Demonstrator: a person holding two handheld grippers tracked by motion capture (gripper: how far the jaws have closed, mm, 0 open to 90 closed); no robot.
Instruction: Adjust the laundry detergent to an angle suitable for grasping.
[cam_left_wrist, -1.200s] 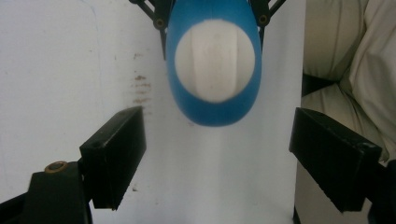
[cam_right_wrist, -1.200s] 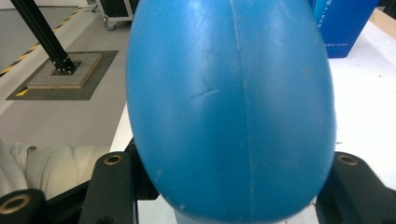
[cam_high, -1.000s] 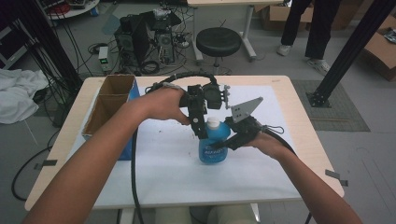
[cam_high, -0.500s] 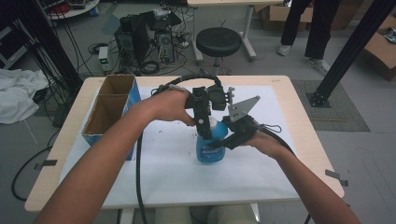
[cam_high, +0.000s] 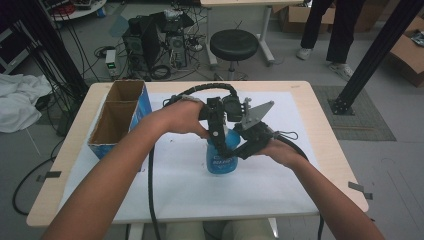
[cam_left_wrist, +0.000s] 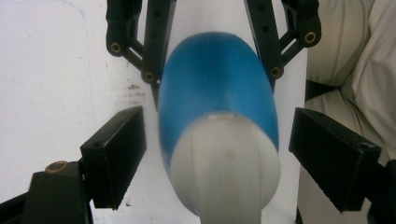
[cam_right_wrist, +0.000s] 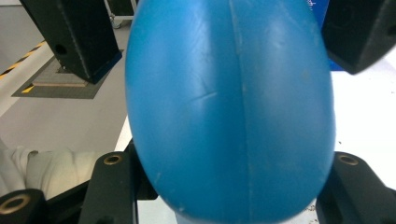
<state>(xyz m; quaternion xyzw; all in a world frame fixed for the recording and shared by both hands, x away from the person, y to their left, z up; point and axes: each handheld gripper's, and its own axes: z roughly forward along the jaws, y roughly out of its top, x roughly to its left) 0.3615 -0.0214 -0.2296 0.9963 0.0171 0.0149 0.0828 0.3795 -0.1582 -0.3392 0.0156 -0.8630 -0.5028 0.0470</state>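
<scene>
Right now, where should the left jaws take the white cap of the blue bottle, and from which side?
Grip the white cap across its round sides, coming straight down from above. The blue bottle stands upright, its body clamped by the right gripper, and the left gripper hangs open with the cap between its jaws.

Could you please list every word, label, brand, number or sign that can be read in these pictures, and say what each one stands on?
None can be read.
Blue bottle: in the high view a label with white print on its lower front, too small and blurred to read.
Cardboard box: blue outer side, no print legible.
Left and right gripper views: the bottle's blue body and white cap show no lettering.
</scene>
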